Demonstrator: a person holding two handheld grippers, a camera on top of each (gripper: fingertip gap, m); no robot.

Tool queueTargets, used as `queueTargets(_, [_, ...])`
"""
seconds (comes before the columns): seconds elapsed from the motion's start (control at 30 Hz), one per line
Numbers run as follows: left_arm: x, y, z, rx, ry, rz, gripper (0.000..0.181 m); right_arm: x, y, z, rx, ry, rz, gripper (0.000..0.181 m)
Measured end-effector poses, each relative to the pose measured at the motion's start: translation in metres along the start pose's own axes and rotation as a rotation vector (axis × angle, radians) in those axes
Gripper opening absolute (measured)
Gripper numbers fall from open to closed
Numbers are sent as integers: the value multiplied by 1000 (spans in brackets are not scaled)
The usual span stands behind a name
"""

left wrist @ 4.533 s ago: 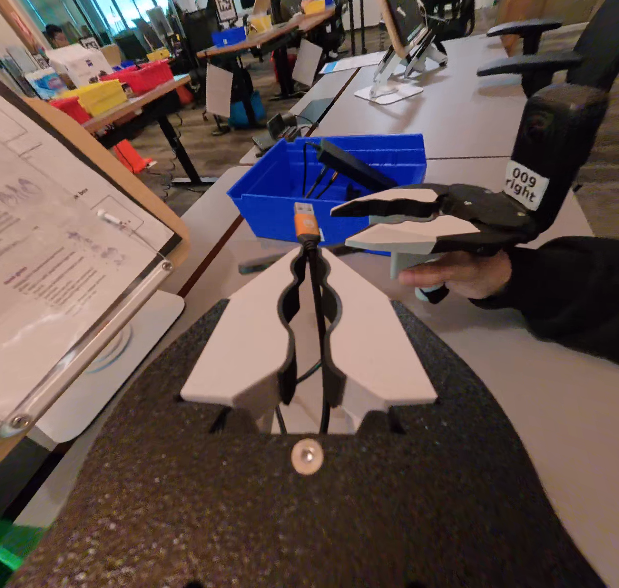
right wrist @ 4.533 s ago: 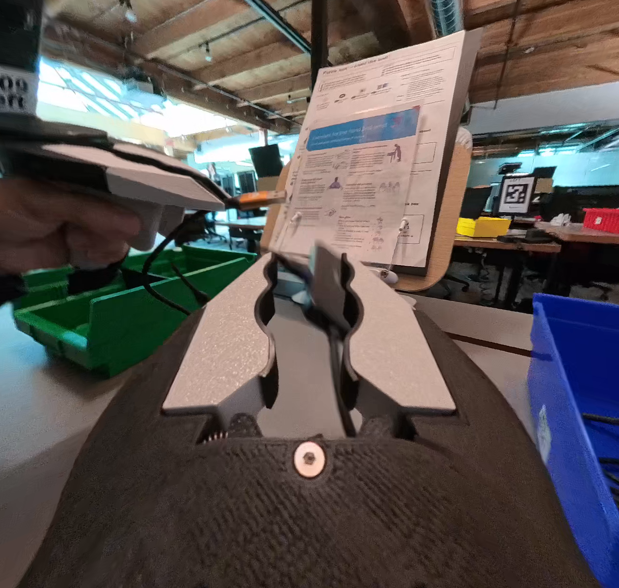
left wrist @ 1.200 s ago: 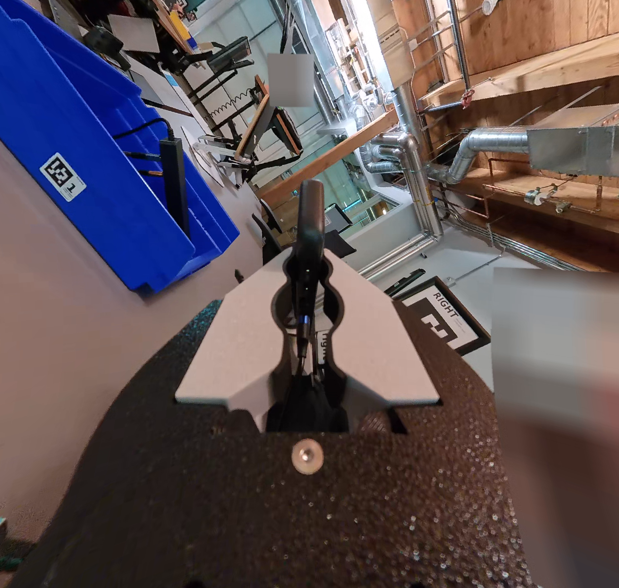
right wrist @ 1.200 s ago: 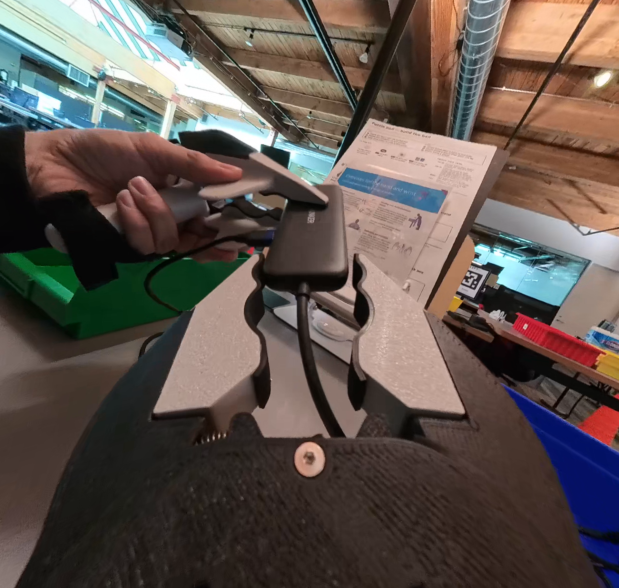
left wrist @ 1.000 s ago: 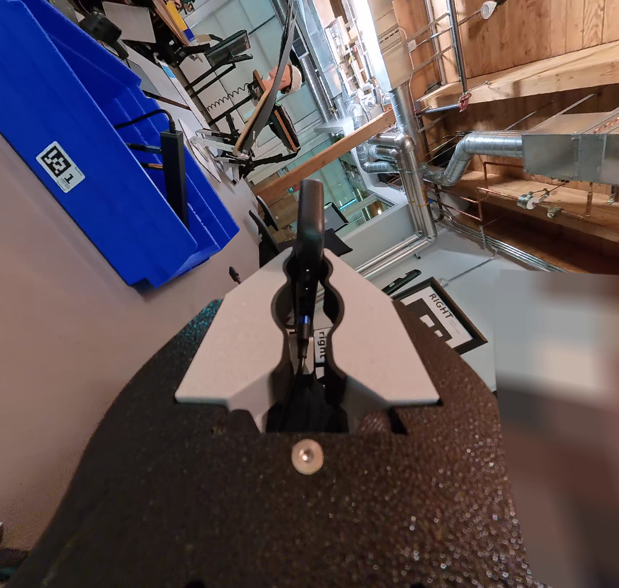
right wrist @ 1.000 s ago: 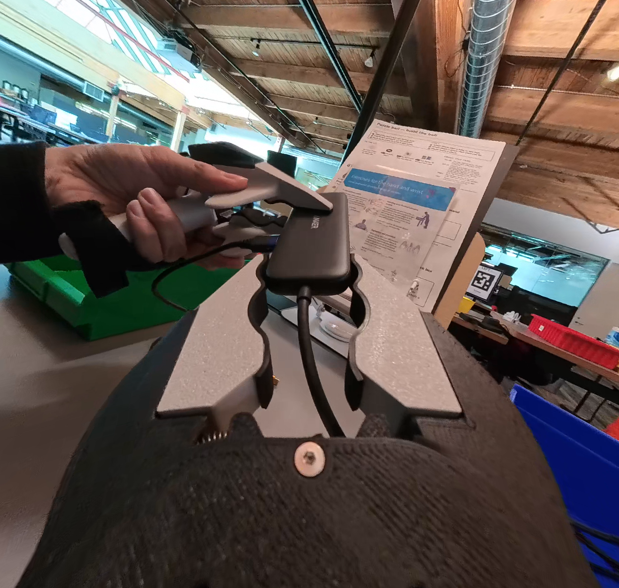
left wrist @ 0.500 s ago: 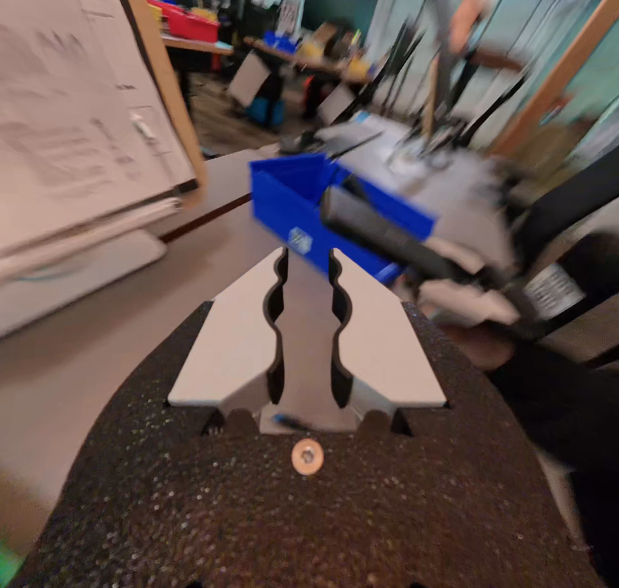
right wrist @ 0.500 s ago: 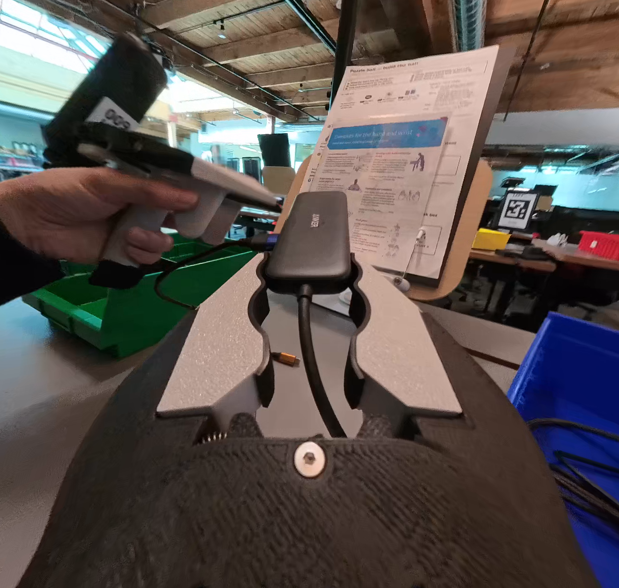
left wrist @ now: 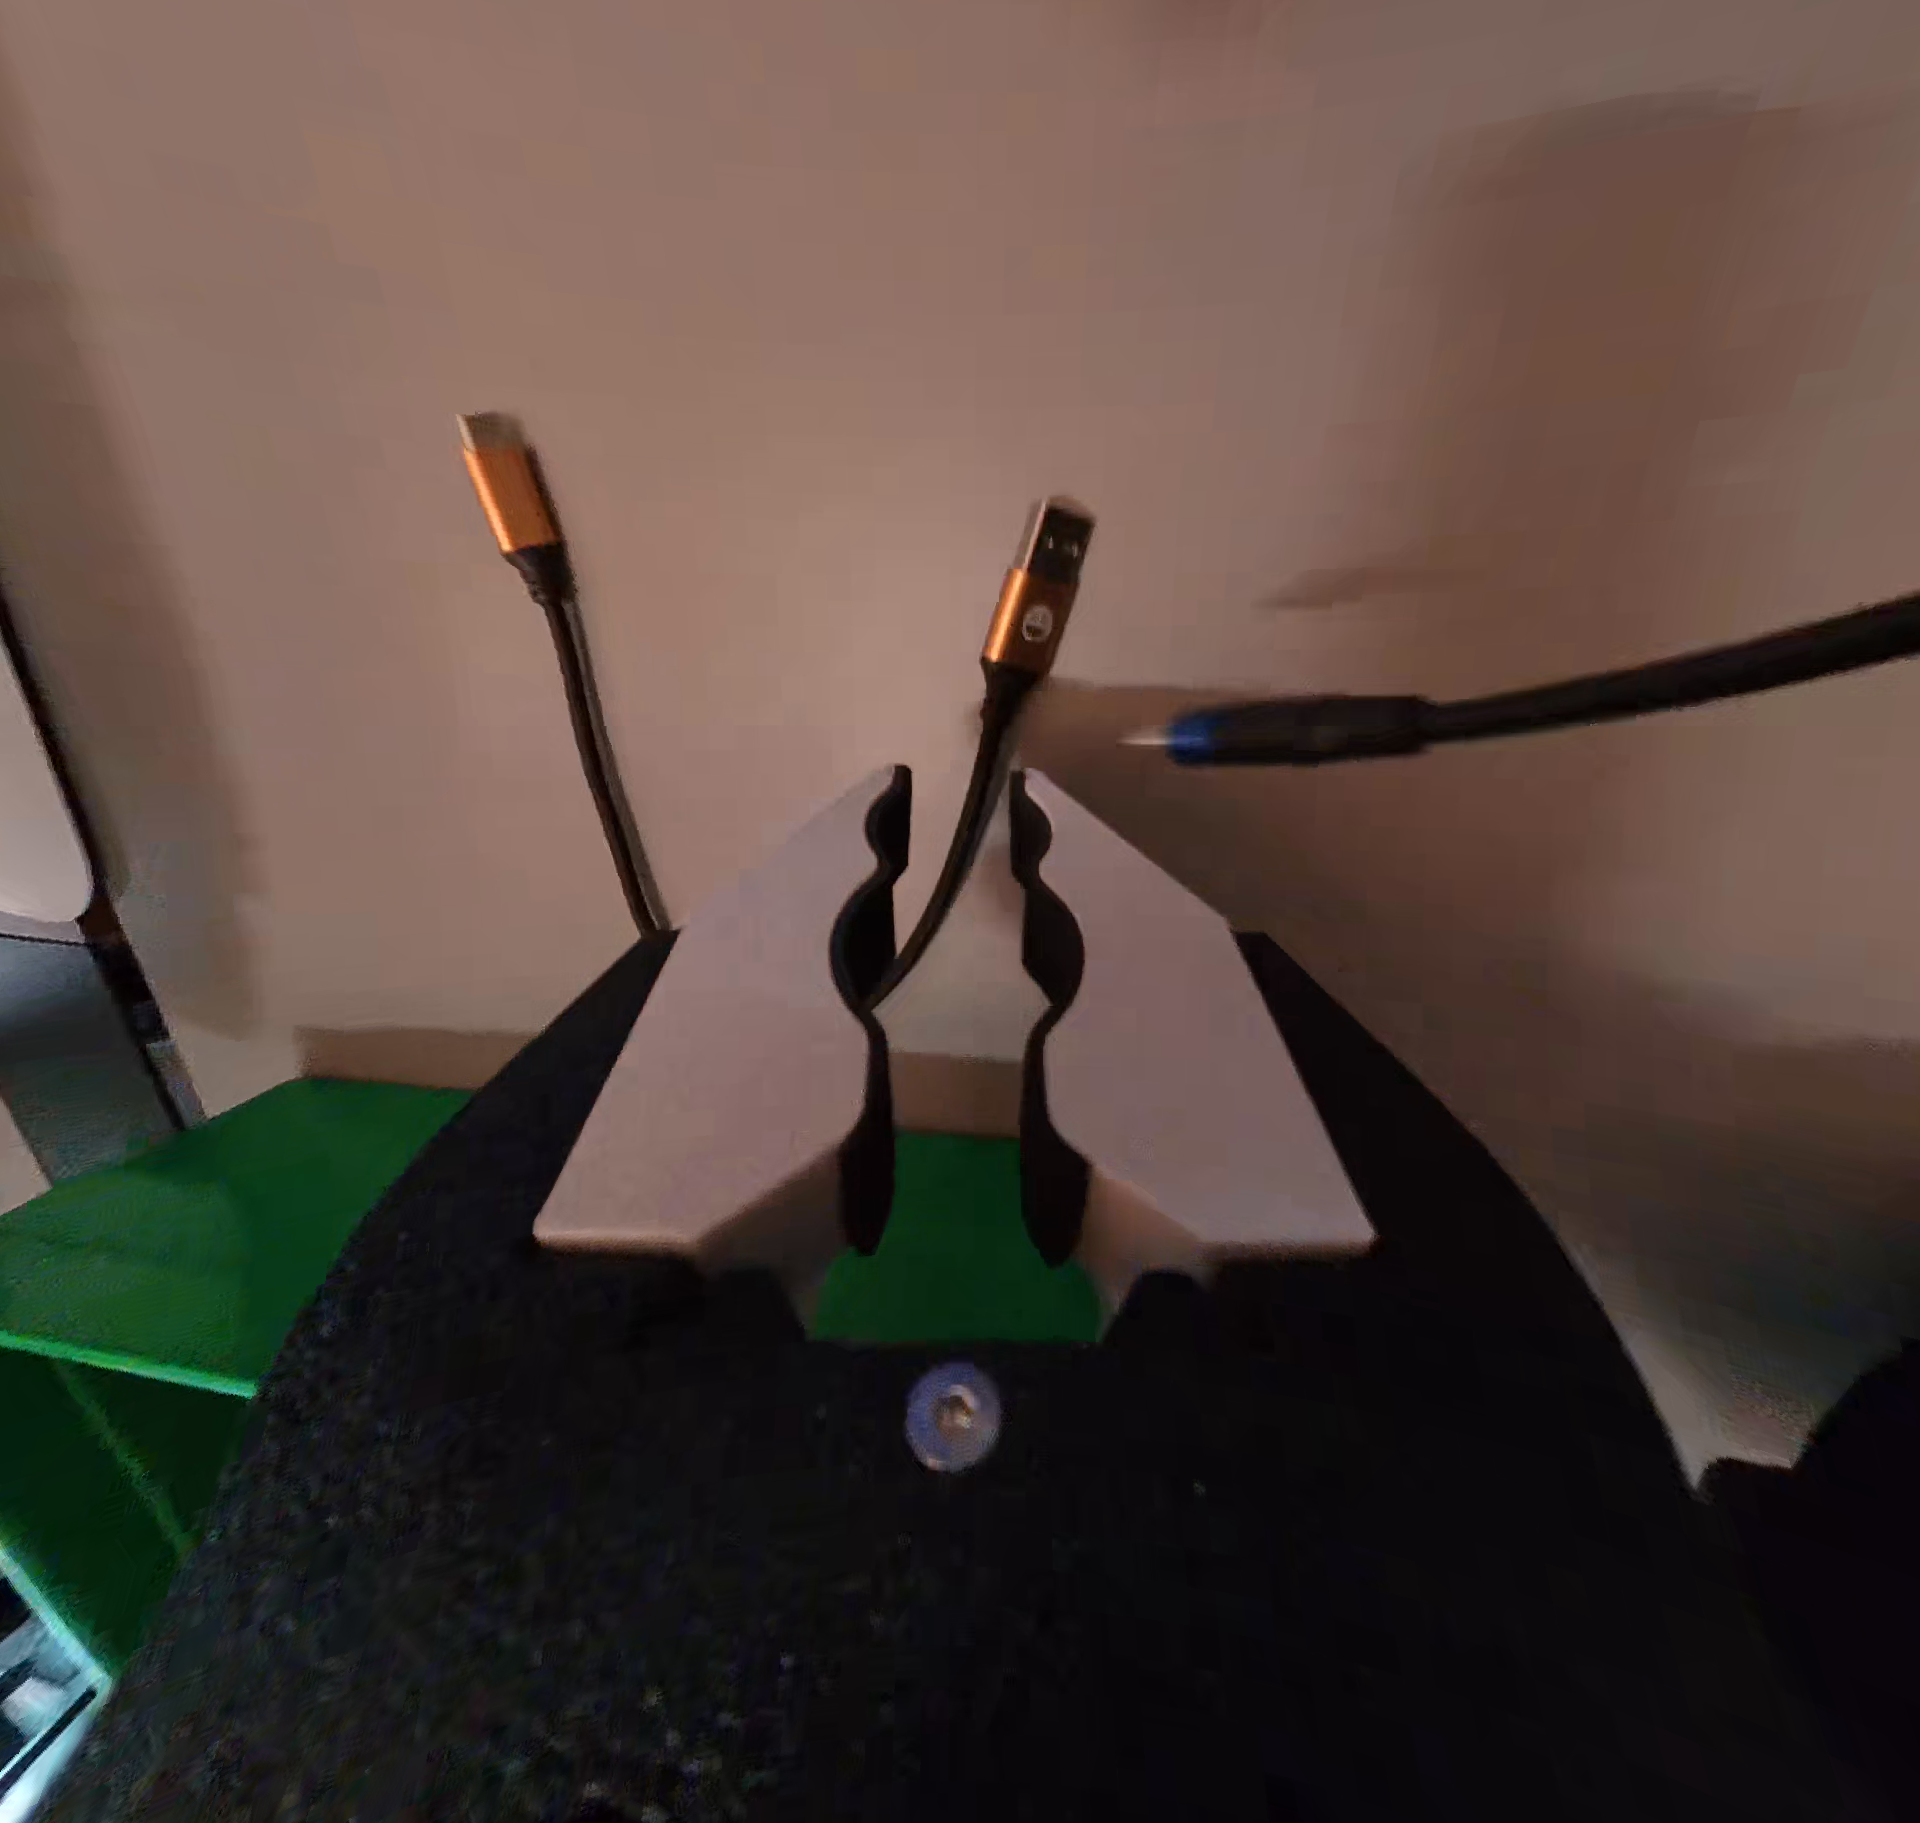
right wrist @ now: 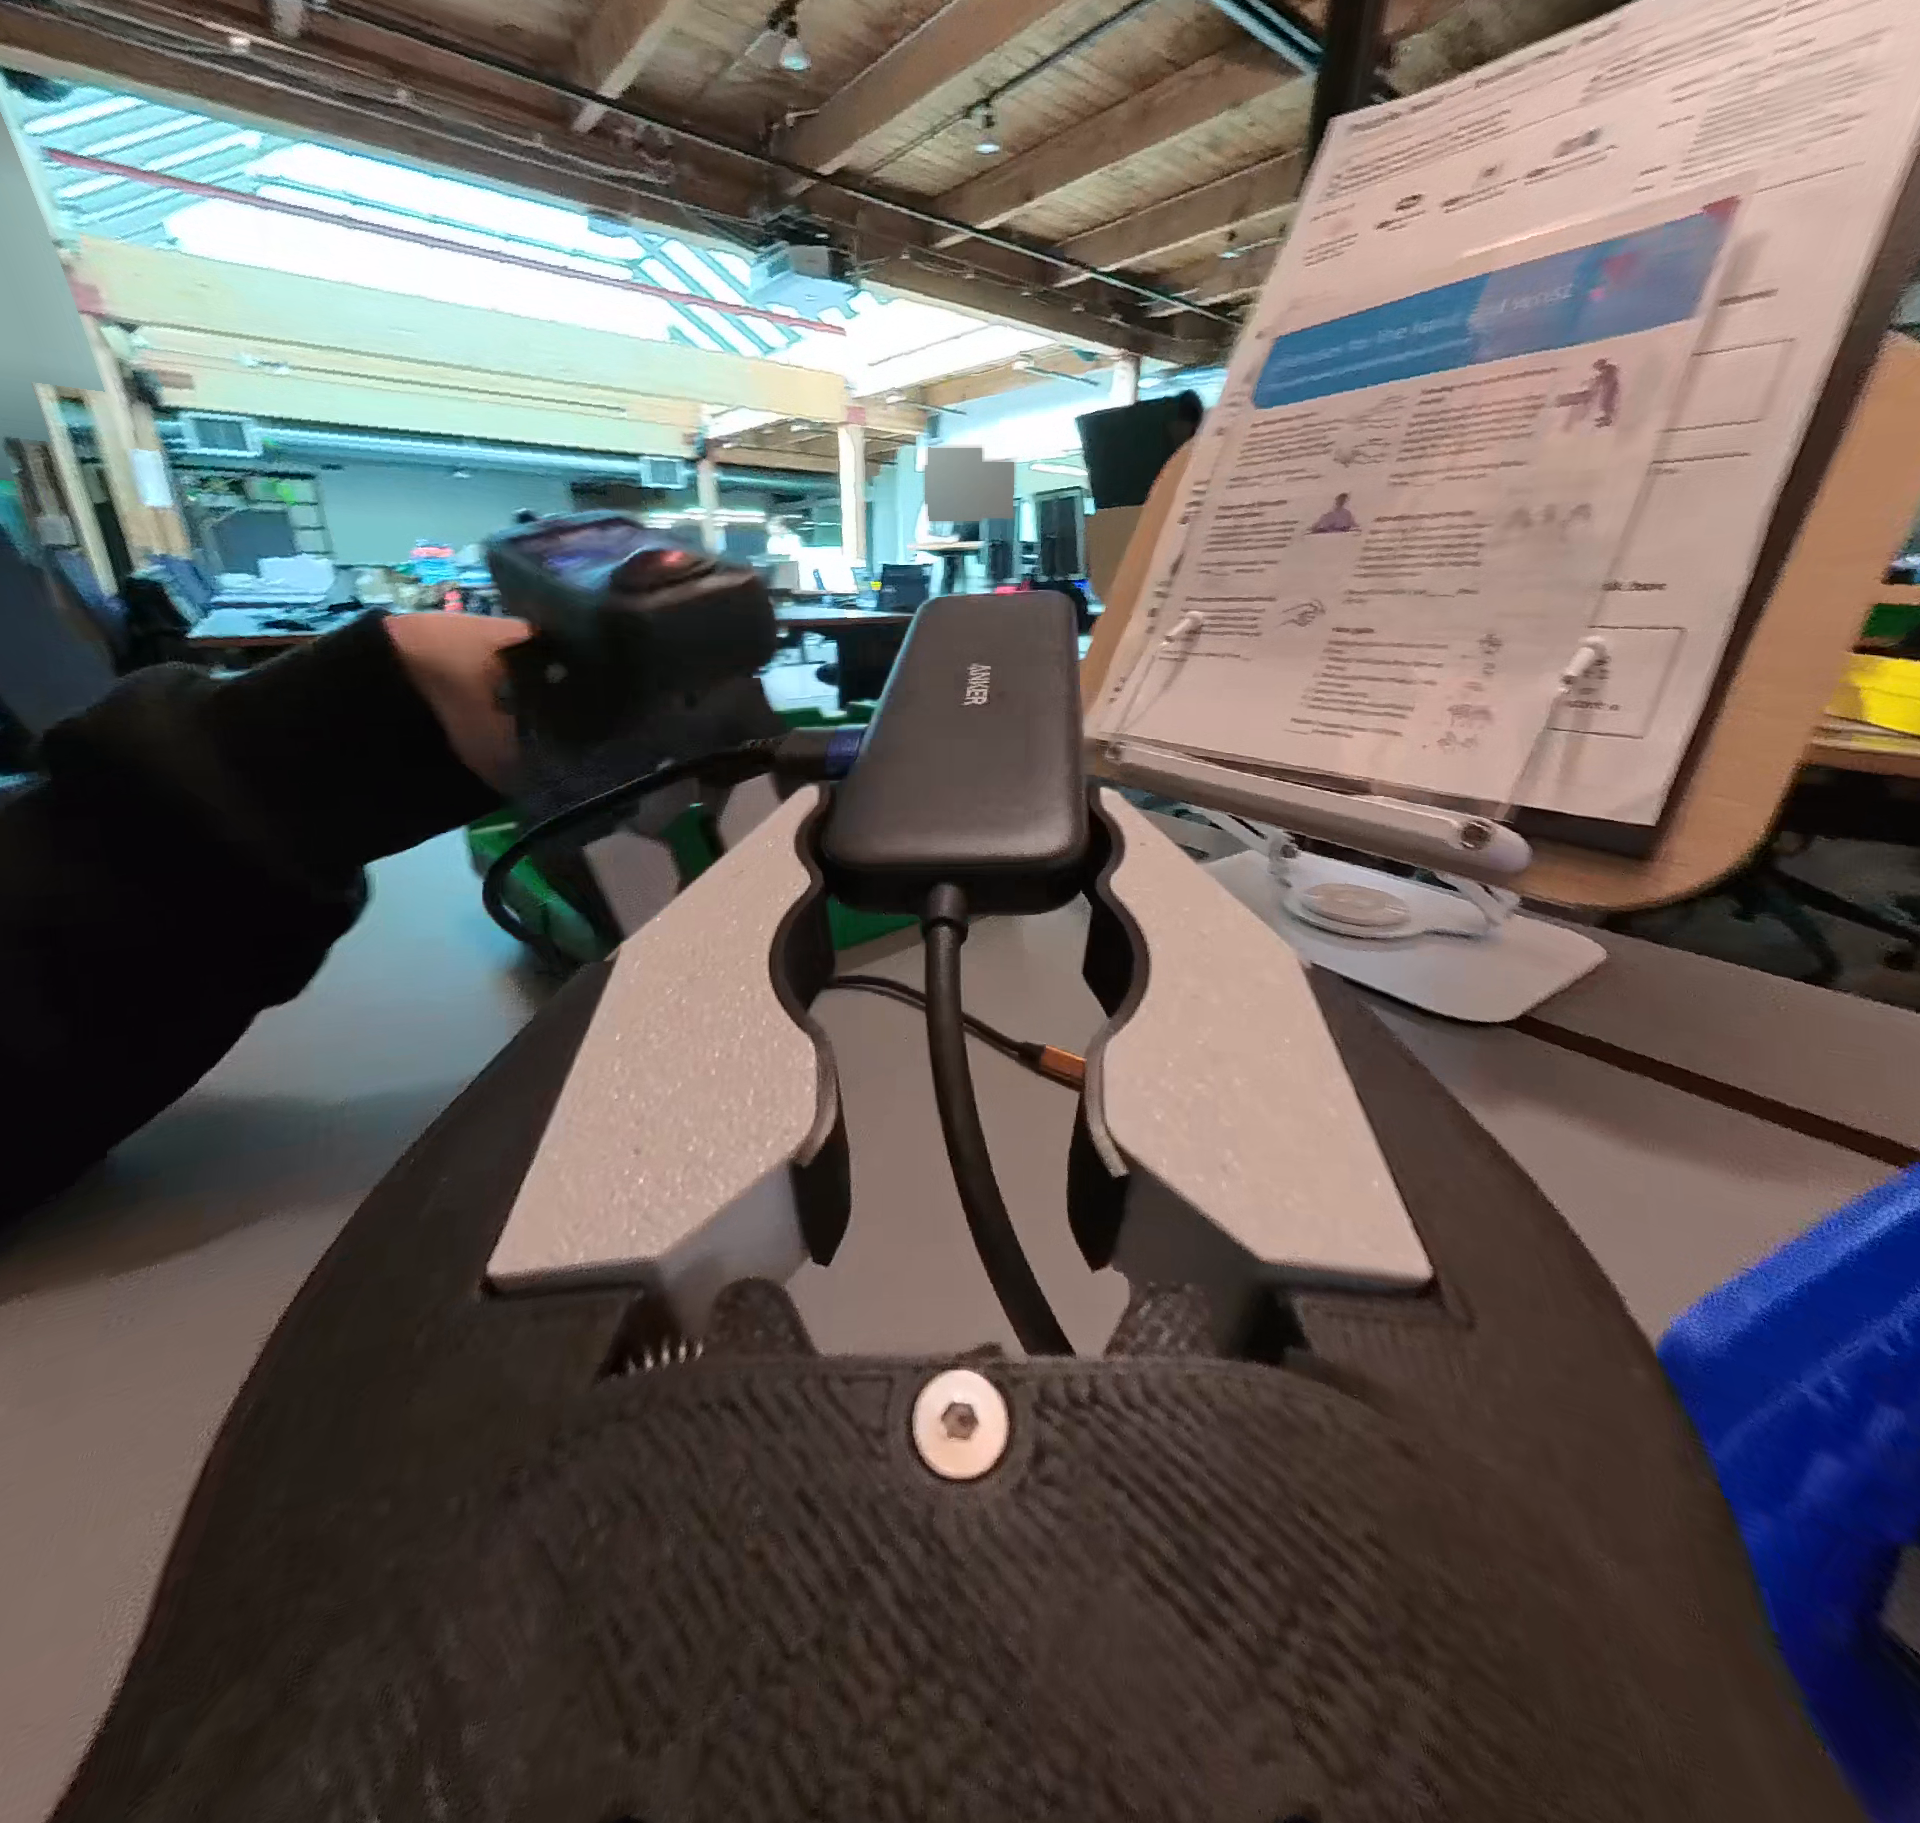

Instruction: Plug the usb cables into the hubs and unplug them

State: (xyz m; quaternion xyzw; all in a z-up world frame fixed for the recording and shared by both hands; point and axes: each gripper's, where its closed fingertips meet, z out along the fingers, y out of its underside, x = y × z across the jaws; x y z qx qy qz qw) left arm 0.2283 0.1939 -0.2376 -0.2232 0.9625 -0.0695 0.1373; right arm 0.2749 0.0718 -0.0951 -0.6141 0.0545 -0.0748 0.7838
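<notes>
Slim black hub (right wrist: 961, 734) I'm gripping in right gripper (right wrist: 958, 817), blue-tipped cable (right wrist: 821, 747) plugged; left gripper (left wrist: 958, 786) hovering open over orange USB plug (left wrist: 1034, 584), still unplugged.

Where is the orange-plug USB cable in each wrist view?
Left wrist view: orange-plug USB cable, centre, runs through the open left claw; second orange end upper left.
Right wrist view: one orange plug, low centre, seen inside the right claw, under the hub.
Shared landmark: green bin.
</notes>
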Motion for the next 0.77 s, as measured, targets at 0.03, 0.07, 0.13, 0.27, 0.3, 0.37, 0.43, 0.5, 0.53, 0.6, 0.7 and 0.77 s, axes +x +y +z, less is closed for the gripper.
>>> queueTargets(0.03, [2,4,3,-40,4,10,14,4,1,0,-4,23,3,45])
queueTargets(0.07, [5,6,6,-74,14,14,15,5,1,0,-8,22,-3,45])
queueTargets(0.13, [8,1,12,-84,20,45,16,4,1,0,-11,18,-21,45])
queueTargets(0.27, [9,9,17,-150,22,59,20,0,10,-5,-69,-36,-62,45])
queueTargets(0.3, [9,11,18,-164,21,65,20,2,15,-7,-96,-38,-86,45])
queueTargets(0.37, [10,11,19,-175,19,82,18,8,22,-10,-140,-21,-102,45])
queueTargets(0.43, [8,9,19,-180,6,92,16,11,23,-13,-148,-11,-110,45])
queueTargets(0.5, [7,8,20,-186,-6,113,14,11,24,-12,-150,-9,-107,45])
queueTargets(0.53, [6,6,20,-190,-13,122,13,13,26,-11,-158,6,-109,45])
queueTargets(0.6, [6,5,22,-200,-19,135,3,18,31,-10,-187,41,-125,45])
queueTargets(0.7, [4,5,23,-222,-18,101,1,20,31,-10,-188,57,-132,45])
queueTargets(0.77, [2,1,23,-211,-14,10,1,25,29,-11,-183,94,-134,45])
